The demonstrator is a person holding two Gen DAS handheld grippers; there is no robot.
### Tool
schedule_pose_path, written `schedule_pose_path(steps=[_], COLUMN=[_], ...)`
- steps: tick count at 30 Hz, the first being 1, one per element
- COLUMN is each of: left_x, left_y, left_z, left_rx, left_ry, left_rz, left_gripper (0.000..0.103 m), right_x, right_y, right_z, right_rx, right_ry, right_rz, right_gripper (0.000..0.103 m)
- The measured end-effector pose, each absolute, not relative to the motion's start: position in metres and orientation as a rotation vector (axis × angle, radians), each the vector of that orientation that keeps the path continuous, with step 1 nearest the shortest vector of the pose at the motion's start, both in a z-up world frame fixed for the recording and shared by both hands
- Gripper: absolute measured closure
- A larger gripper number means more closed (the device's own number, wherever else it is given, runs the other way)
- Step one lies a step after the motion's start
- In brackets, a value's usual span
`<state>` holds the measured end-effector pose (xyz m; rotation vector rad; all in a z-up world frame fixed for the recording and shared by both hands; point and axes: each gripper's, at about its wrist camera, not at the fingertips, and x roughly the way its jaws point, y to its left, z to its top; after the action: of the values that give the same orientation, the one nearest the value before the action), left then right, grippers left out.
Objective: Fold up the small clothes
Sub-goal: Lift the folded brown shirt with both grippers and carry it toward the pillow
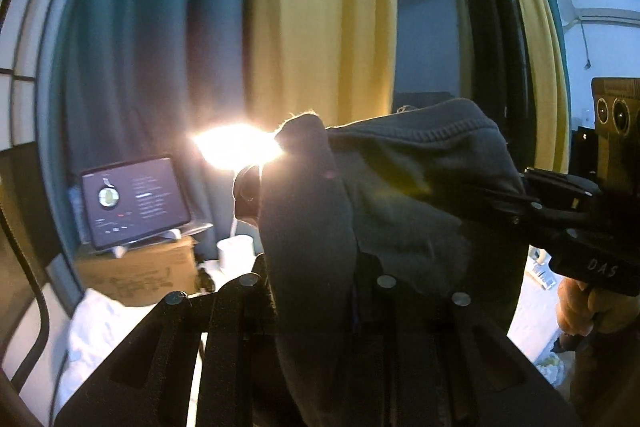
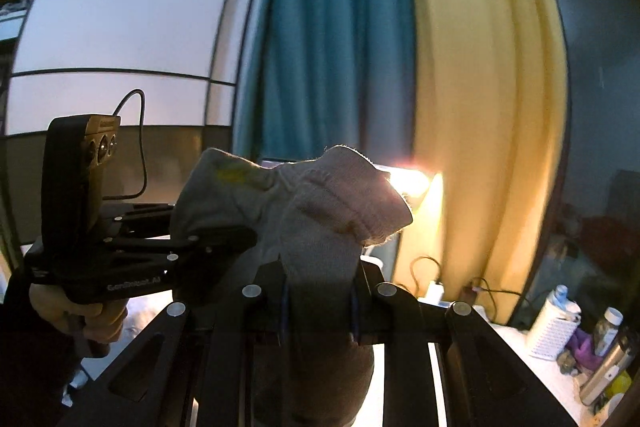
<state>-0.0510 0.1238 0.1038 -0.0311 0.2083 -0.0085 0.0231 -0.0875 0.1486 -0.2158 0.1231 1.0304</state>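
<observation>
A small grey knit garment [image 1: 392, 195] with a ribbed hem hangs in the air between both grippers, backlit by a bright lamp. My left gripper [image 1: 316, 267] is shut on one edge of it; cloth drapes over its fingers. My right gripper [image 2: 320, 291] is shut on the other edge of the garment [image 2: 320, 211], which looks pale grey-pink there. The right gripper also shows in the left wrist view [image 1: 520, 199], clamped on the cloth at the right. The left gripper shows in the right wrist view [image 2: 224, 243], clamped at the left. Both are raised above the surface.
Teal and yellow curtains [image 1: 304, 27] hang behind. A tablet [image 1: 134, 203] stands on a cardboard box [image 1: 140, 271] at the left, with a white cup [image 1: 236, 251] beside it. White bedding [image 1: 96, 331] lies below. Bottles and a white container [image 2: 552, 327] stand at the right.
</observation>
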Motion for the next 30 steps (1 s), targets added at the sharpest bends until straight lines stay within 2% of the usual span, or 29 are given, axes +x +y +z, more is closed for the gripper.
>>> schedule_pose_path(steps=[12, 30], left_x=[-0.086, -0.017], left_y=[0.167, 0.214], left_z=[0.083, 0.029], left_rx=[-0.041, -0.116], left_ry=[0.248, 0.427], left_rz=[0.089, 0.08], left_gripper=[0.082, 0.082], right_x=[0.001, 0.068], right_y=[-0.032, 0.032], right_z=[0.129, 0.071], right_rx=[-0.248, -0.255], right_ry=[0.16, 0.349], right_rz=[1.132, 1.087], right_gripper=[0.081, 0.081])
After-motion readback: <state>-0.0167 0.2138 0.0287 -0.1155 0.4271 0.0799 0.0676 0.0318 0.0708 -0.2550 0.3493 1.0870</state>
